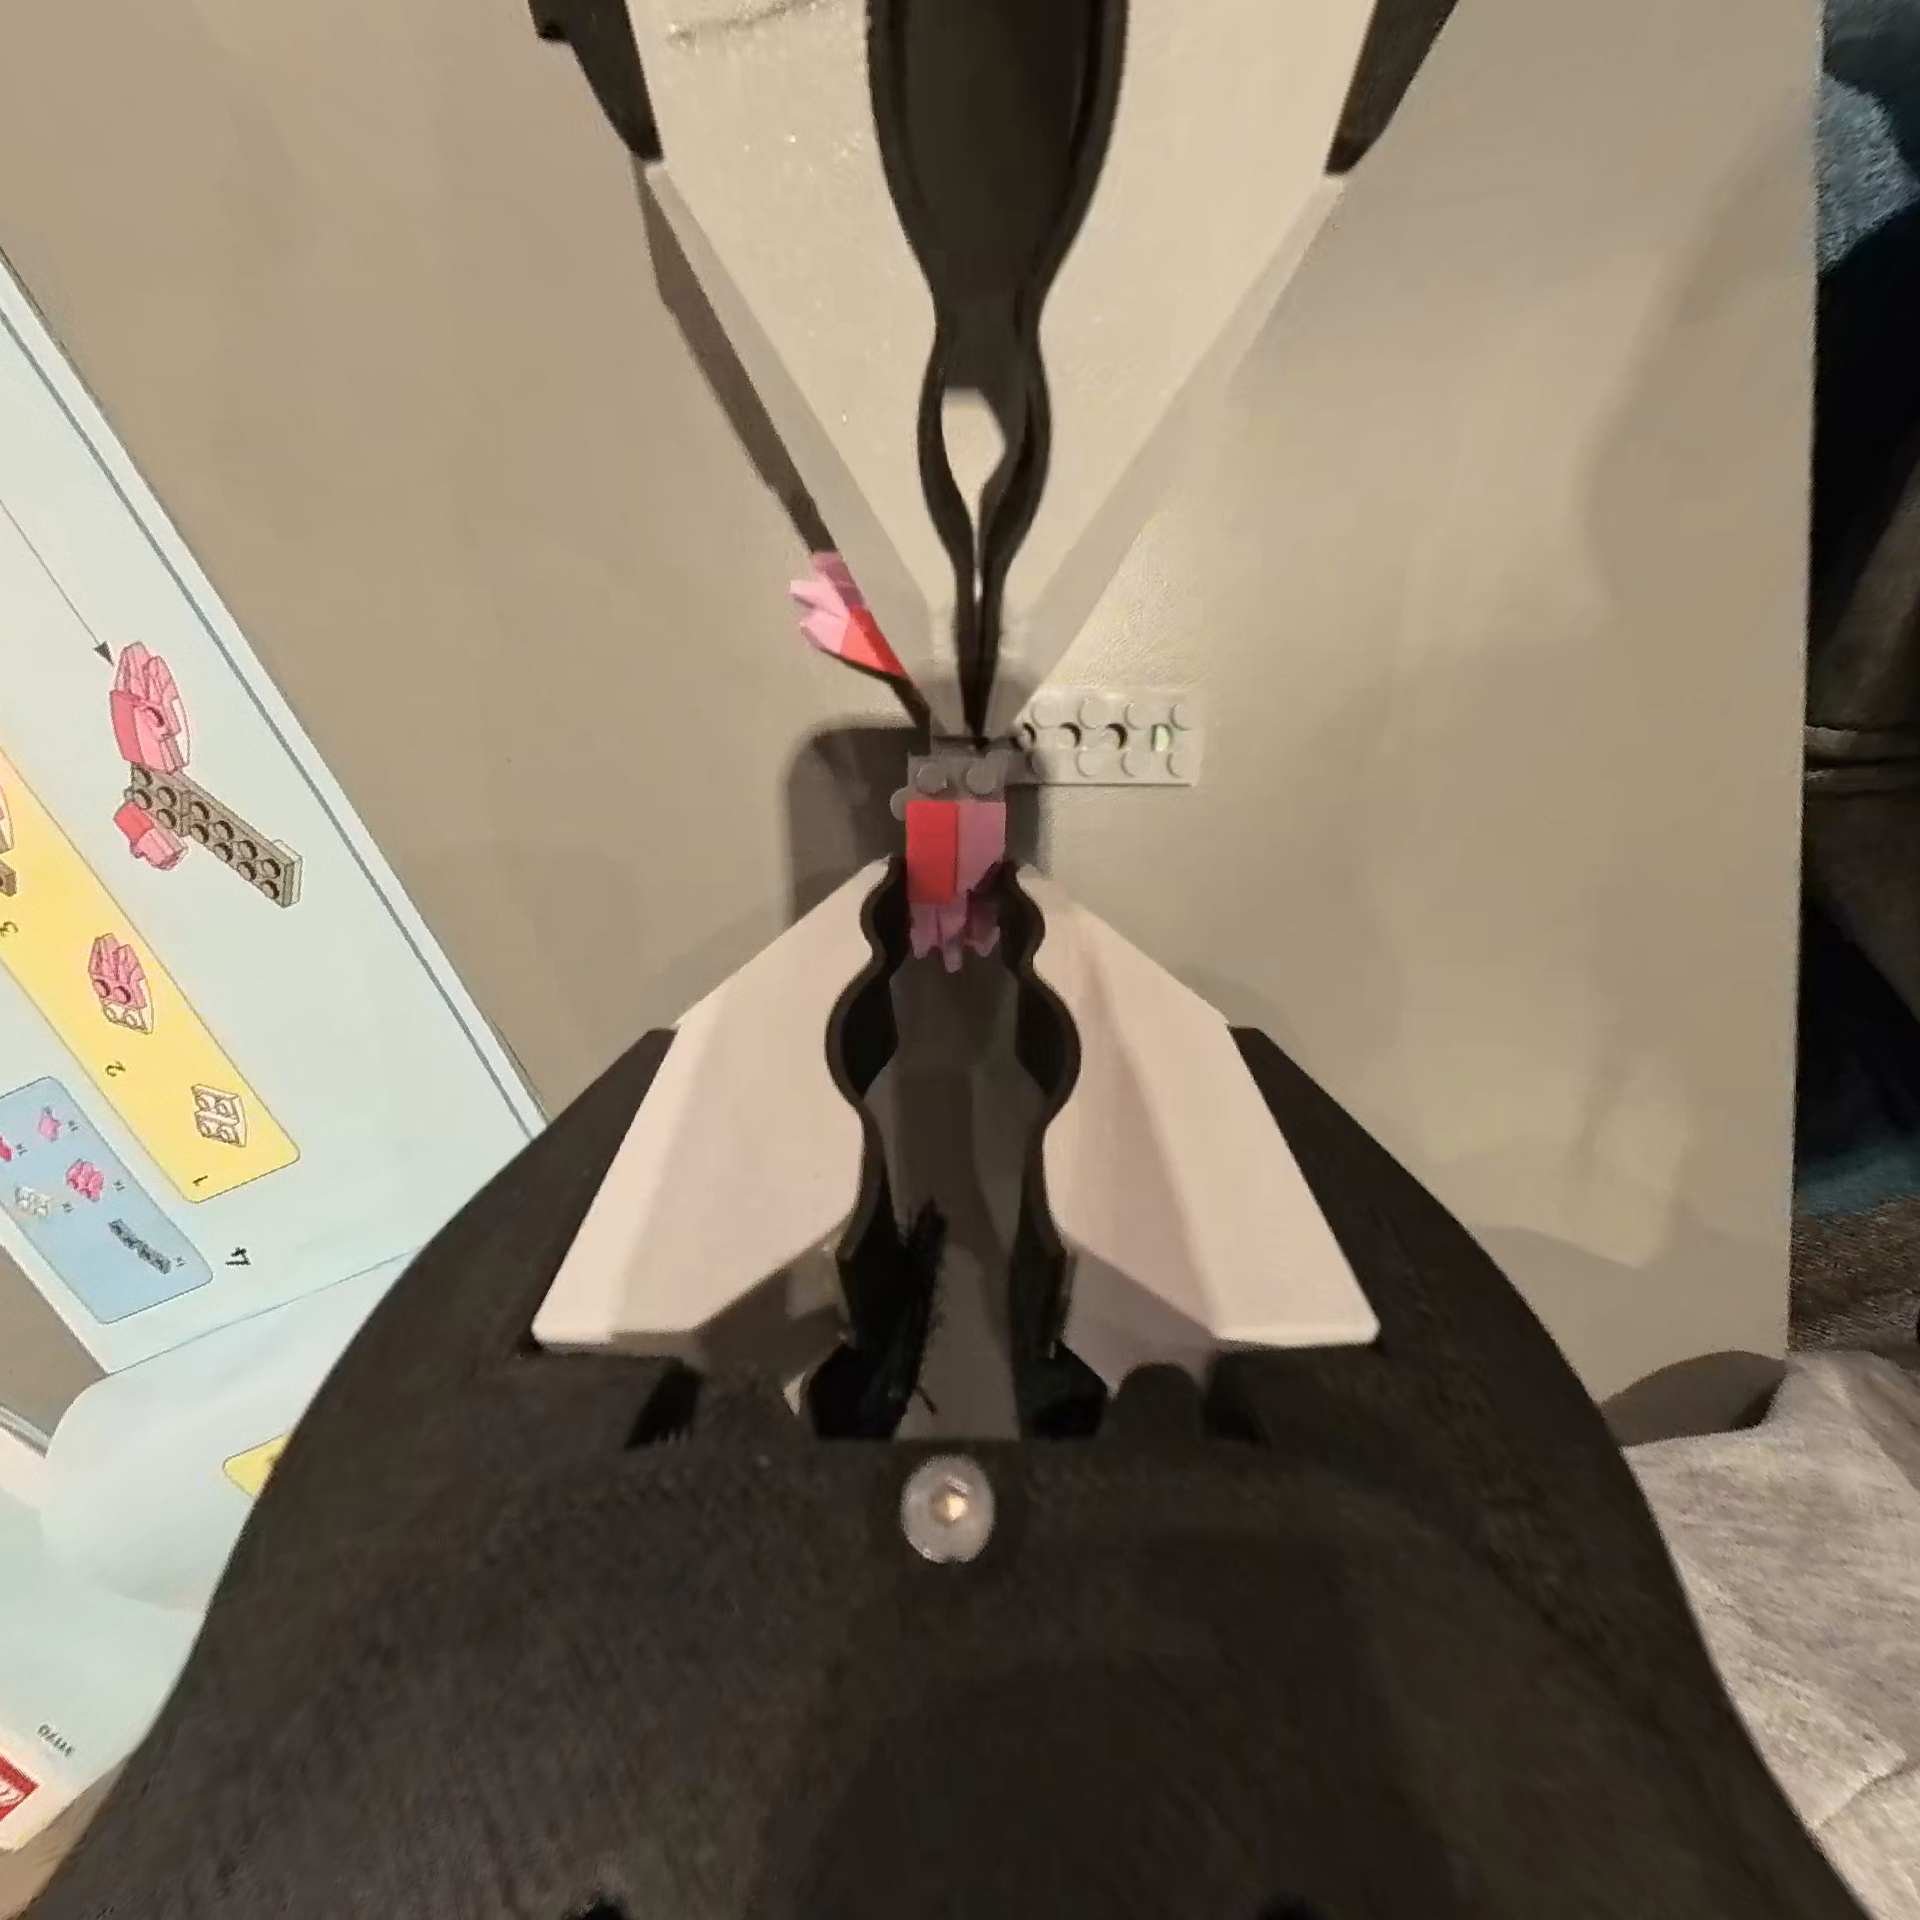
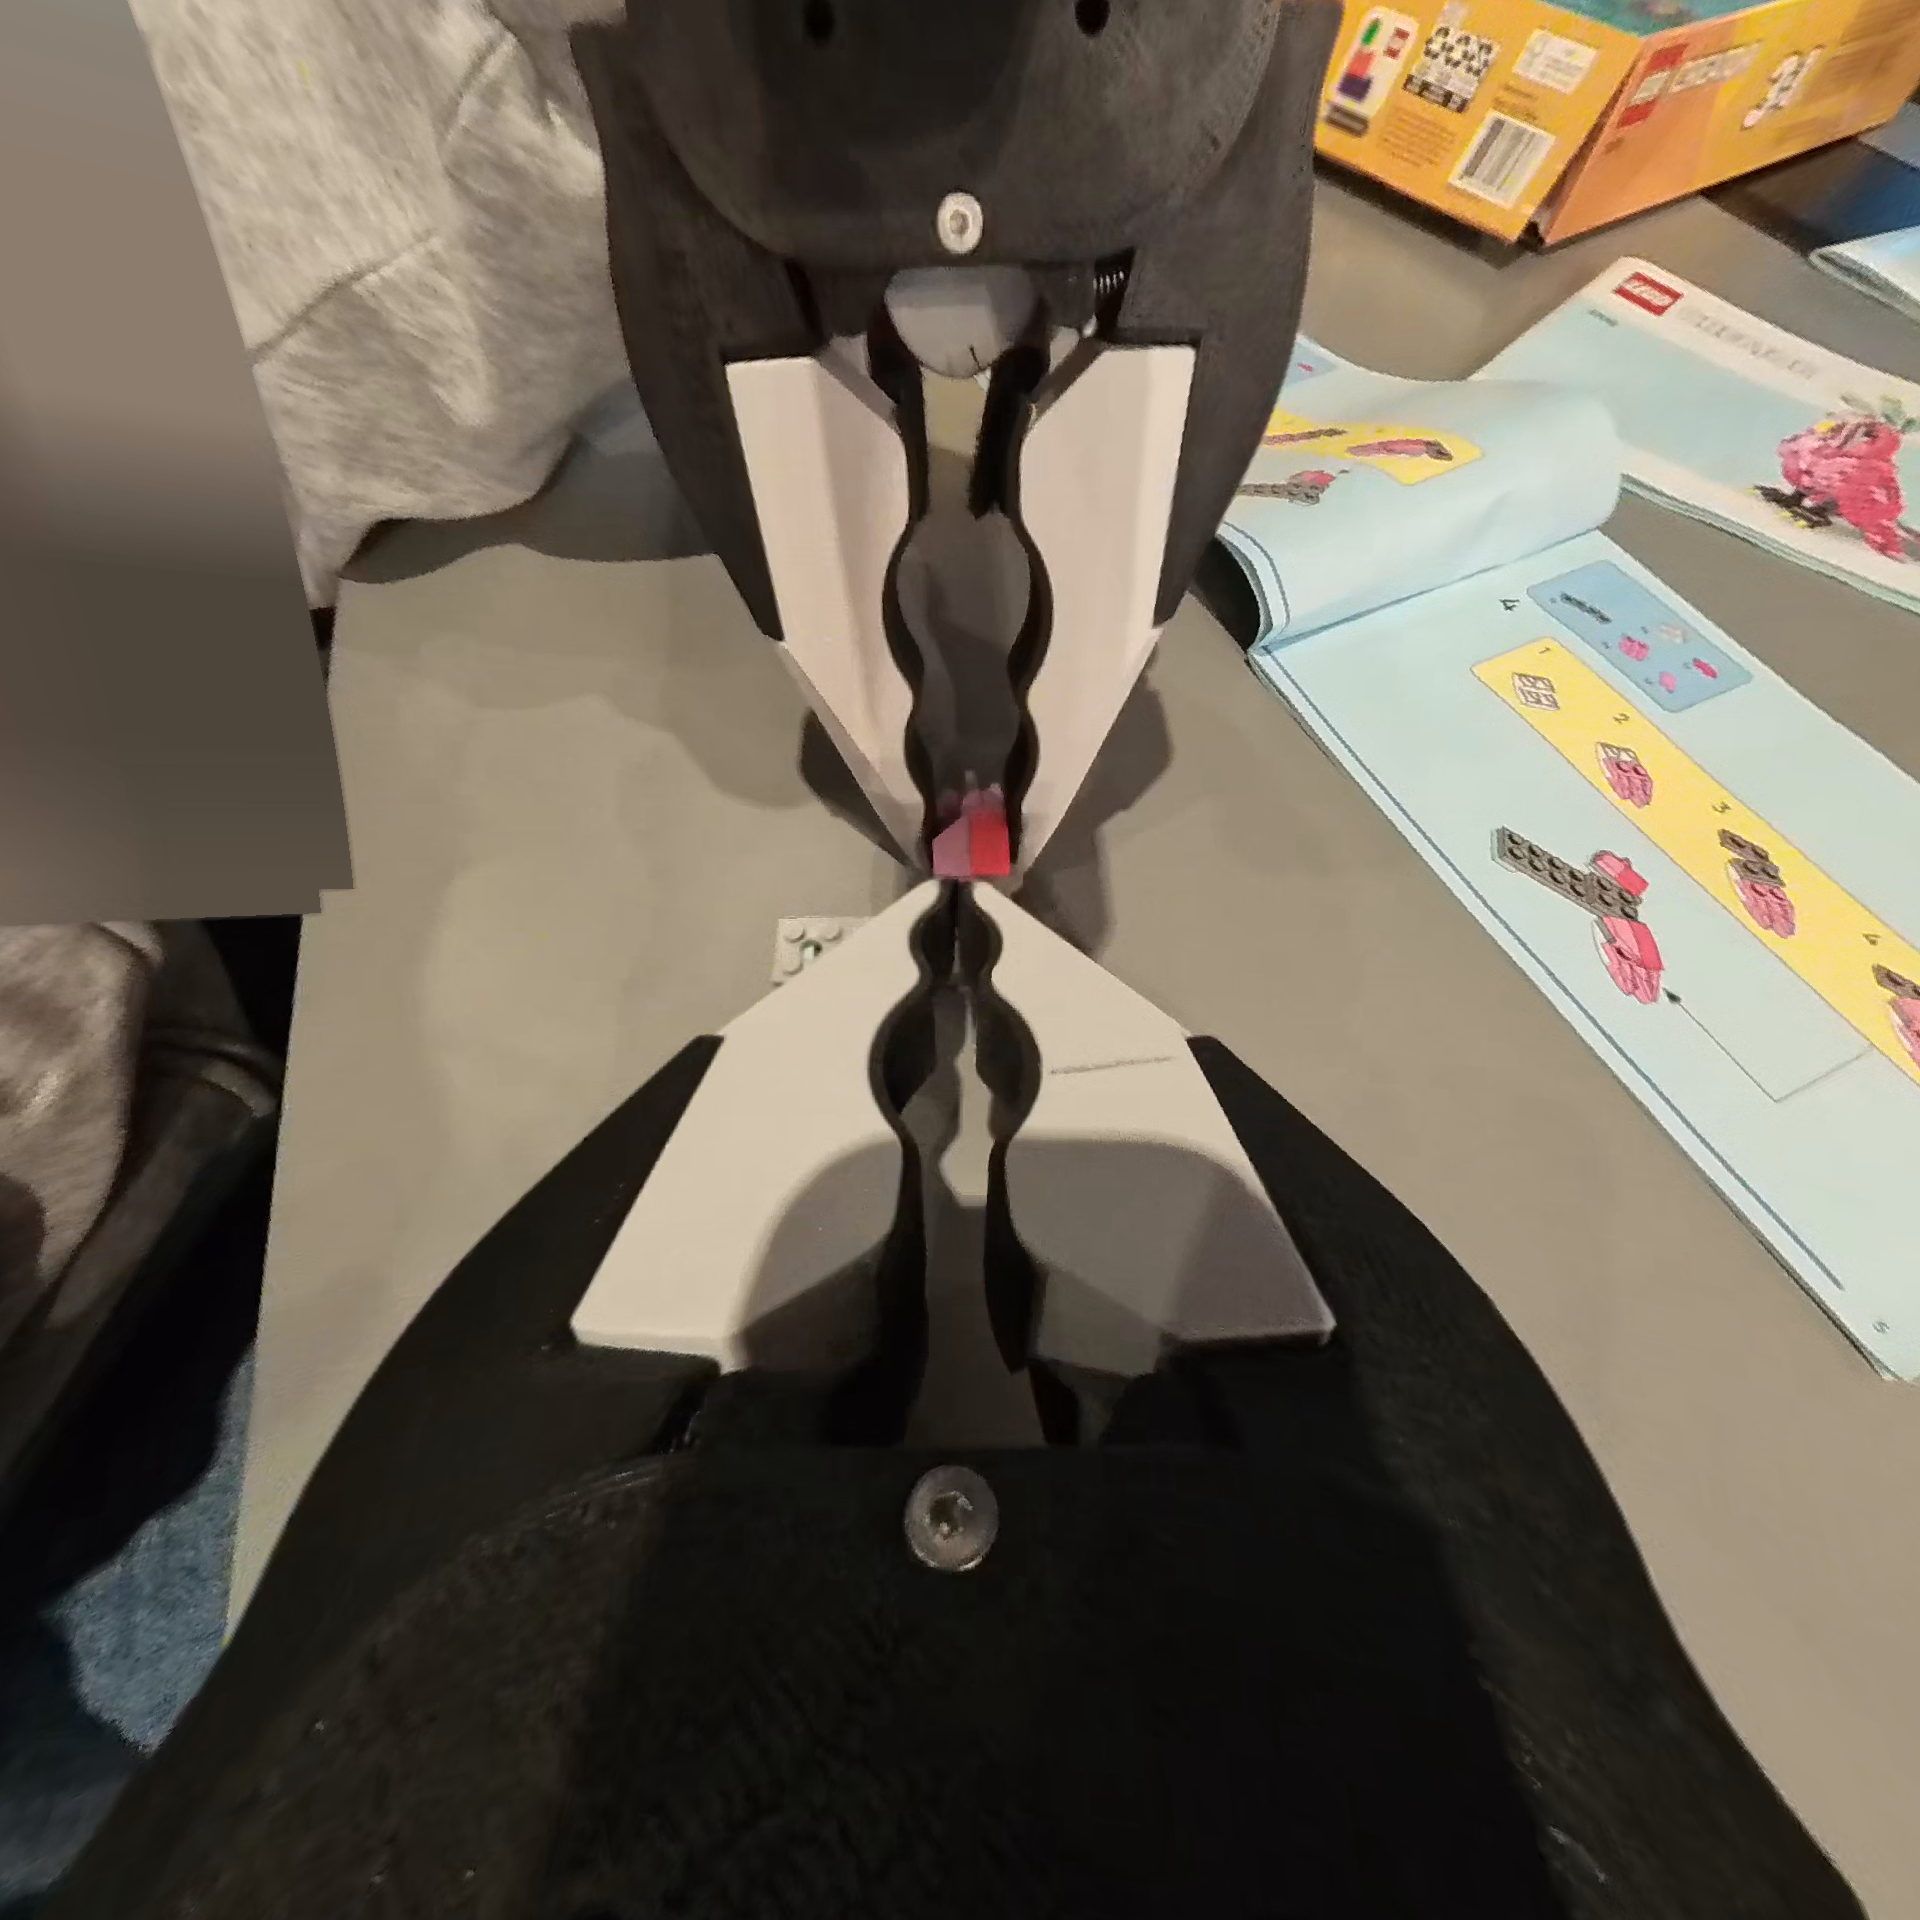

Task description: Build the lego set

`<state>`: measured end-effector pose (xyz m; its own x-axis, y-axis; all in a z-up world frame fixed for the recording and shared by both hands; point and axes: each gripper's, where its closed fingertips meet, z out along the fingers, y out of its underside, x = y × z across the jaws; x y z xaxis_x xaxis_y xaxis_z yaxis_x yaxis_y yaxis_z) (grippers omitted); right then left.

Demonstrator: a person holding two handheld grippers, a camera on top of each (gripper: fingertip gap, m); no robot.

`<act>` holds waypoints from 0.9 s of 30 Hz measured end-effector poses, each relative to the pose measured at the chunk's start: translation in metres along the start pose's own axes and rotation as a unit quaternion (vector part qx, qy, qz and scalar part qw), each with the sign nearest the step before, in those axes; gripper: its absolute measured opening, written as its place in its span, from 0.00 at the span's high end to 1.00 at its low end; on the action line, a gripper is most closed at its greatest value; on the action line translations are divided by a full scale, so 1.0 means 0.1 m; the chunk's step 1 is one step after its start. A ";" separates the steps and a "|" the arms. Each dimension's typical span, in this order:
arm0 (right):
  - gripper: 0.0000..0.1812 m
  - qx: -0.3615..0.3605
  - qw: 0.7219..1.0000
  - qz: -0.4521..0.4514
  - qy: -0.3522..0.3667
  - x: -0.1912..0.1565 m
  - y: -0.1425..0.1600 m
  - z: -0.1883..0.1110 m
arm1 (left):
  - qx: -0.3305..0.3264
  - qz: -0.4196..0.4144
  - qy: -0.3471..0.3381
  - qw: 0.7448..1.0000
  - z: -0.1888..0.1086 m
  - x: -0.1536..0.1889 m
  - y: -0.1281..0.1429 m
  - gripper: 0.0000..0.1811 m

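Mating two Lego sub-assemblies tip to tip above the grey table [image 1: 416, 416].
Left gripper [image 1: 951, 883] clamps the red-and-pink piece [image 1: 951, 831]; right gripper [image 2: 961, 914], closed, pinches its grey plate [image 1: 956, 774].

The left gripper [image 1: 954, 894] is pinching a red-and-pink brick cluster [image 1: 954, 847] at its tips. The right gripper [image 1: 977, 727] is meeting it head-on, squeezing a grey plate [image 1: 1117, 750]. An instruction booklet [image 1: 208, 935] is lying to the left.
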<state>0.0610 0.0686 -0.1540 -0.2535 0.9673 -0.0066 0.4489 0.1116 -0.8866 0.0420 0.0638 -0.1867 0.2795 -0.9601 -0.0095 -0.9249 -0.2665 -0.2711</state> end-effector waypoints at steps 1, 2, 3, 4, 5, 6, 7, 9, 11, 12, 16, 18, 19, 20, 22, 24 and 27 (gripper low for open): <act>1.00 -0.004 1.000 0.001 0.004 0.01 0.01 0.01 | -0.002 -0.002 0.002 1.000 0.00 0.00 0.01 0.91; 1.00 -0.006 1.000 0.002 0.006 0.02 0.02 0.01 | -0.004 -0.003 0.000 1.000 -0.01 0.00 0.02 0.91; 1.00 -0.005 1.000 0.002 0.006 0.02 0.01 0.01 | -0.005 -0.003 -0.003 1.000 -0.02 -0.01 0.02 0.91; 1.00 0.002 1.000 0.002 0.007 0.02 -0.01 -0.01 | -0.005 -0.003 -0.003 1.000 -0.02 0.00 0.02 0.91; 1.00 0.010 1.000 0.003 0.008 0.02 -0.02 -0.03 | -0.006 -0.002 -0.004 1.000 -0.03 0.00 0.01 0.91; 0.99 0.013 1.000 0.009 0.009 0.02 -0.02 -0.05 | -0.005 0.001 -0.006 1.000 -0.04 0.01 0.00 0.91; 0.96 0.006 1.000 0.023 0.011 0.01 0.01 -0.06 | -0.005 0.003 -0.007 1.000 -0.04 0.01 0.00 0.91; 0.87 -0.023 0.998 0.059 0.029 0.00 0.12 -0.08 | -0.004 0.007 -0.012 1.000 -0.05 0.01 -0.01 0.91; 0.83 -0.049 0.994 0.083 0.057 -0.07 0.22 -0.09 | -0.004 0.008 -0.018 1.000 -0.06 0.00 -0.01 0.91; 0.81 -0.052 0.992 0.093 0.067 -0.12 0.22 -0.10 | -0.004 0.004 -0.024 1.000 -0.06 -0.02 0.00 0.91; 0.80 -0.070 0.979 0.149 0.122 -0.26 0.24 -0.10 | 0.009 -0.027 -0.054 0.998 -0.13 -0.05 0.10 0.91; 0.77 -0.081 0.974 0.159 0.141 -0.33 0.27 -0.07 | 0.033 -0.047 -0.072 0.996 -0.16 -0.02 0.14 0.91; 0.77 -0.082 0.972 0.163 0.149 -0.36 0.28 -0.05 | 0.038 -0.057 -0.084 0.994 -0.18 0.00 0.18 0.91; 0.76 -0.083 0.970 0.168 0.156 -0.38 0.29 -0.03 | 0.044 -0.066 -0.102 0.992 -0.21 0.01 0.23 0.91; 0.73 -0.077 0.966 0.181 0.167 -0.38 0.29 0.02 | 0.068 -0.090 -0.137 0.984 -0.28 0.05 0.29 0.91; 0.72 -0.075 0.963 0.182 0.184 -0.34 0.27 0.07 | 0.105 -0.125 -0.154 0.975 -0.37 0.12 0.31 0.91; 0.70 -0.084 0.962 0.165 0.200 -0.27 0.23 0.17 | 0.194 -0.157 -0.166 0.954 -0.53 0.25 0.24 0.91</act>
<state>0.0641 0.0412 -0.1820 0.2617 0.9628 -0.0671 0.5892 -0.2145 -0.7790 0.0128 0.0289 -0.1427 0.6526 -0.7416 -0.1558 -0.6356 -0.4237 -0.6453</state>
